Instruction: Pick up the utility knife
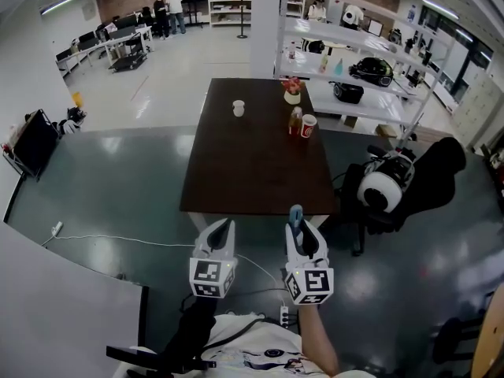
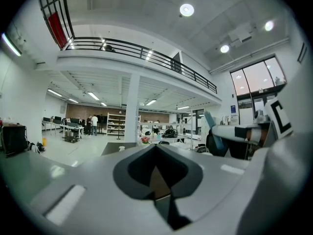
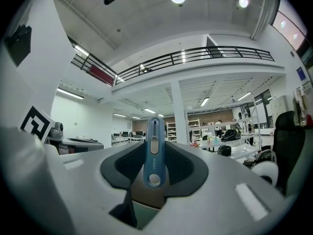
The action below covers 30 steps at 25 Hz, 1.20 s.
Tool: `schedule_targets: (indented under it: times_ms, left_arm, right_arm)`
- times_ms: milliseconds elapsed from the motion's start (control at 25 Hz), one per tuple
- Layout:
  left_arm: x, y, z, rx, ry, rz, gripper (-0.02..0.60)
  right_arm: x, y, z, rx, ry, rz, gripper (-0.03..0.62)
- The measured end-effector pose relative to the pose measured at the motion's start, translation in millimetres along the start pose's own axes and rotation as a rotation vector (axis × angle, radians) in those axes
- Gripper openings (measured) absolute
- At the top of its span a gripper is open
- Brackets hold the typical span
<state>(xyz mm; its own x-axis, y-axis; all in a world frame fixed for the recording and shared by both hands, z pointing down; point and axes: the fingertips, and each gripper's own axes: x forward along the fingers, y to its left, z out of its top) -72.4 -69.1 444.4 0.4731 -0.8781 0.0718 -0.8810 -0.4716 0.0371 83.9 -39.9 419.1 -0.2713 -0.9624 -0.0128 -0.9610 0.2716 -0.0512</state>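
A blue utility knife [image 3: 154, 151] with a grey slider stands upright between the jaws of my right gripper [image 3: 154, 168], which is shut on it. In the head view the knife [image 1: 296, 213] sticks out past the right gripper [image 1: 298, 228], just short of the near edge of the dark brown table [image 1: 236, 172]. My left gripper [image 1: 226, 228] is held beside it on the left, also level. Its jaws meet with nothing between them in the left gripper view [image 2: 156, 153]. From there the right gripper and the knife appear at the right [image 2: 215, 131].
On the far half of the table are a white cup [image 1: 239, 108], a small bottle [image 1: 295, 120], a red cup [image 1: 308, 126] and a flower pot [image 1: 292, 91]. A black chair with a white round object [image 1: 382, 189] stands right of the table. White shelves [image 1: 354, 61] lie behind.
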Motion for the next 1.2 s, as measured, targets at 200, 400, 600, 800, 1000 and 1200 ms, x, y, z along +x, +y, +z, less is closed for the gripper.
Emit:
schedule_targets:
  times_ms: [200,400,600,800,1000,1200]
  left_arm:
    - [1,0,-1,0.003,0.005,-0.004,0.0]
    - [4,-2,-1,0.007,0.007,-0.006,-0.001]
    - [4,0,1,0.01,0.007,-0.002,-0.001]
    - [6,0,3,0.011,0.009,-0.002,0.0]
    - [8,-2,2,0.011,0.012,-0.005,-0.001]
    - [10,-4,0,0.009,0.017,-0.01,-0.001]
  right_arm:
    - [1,-2,0,-0.005,0.002,-0.007,0.127]
    - [3,-4,0,-0.009,0.002,-0.004,0.127]
    - [5,-4,0,-0.024,0.008,-0.001,0.127]
    - [7,-5,2,-0.033,0.011,-0.006,0.127]
    - [6,-8,1,-0.029,0.014,-0.013,0.127]
    - [6,-11,0,-0.028,0.016,-0.015,0.127]
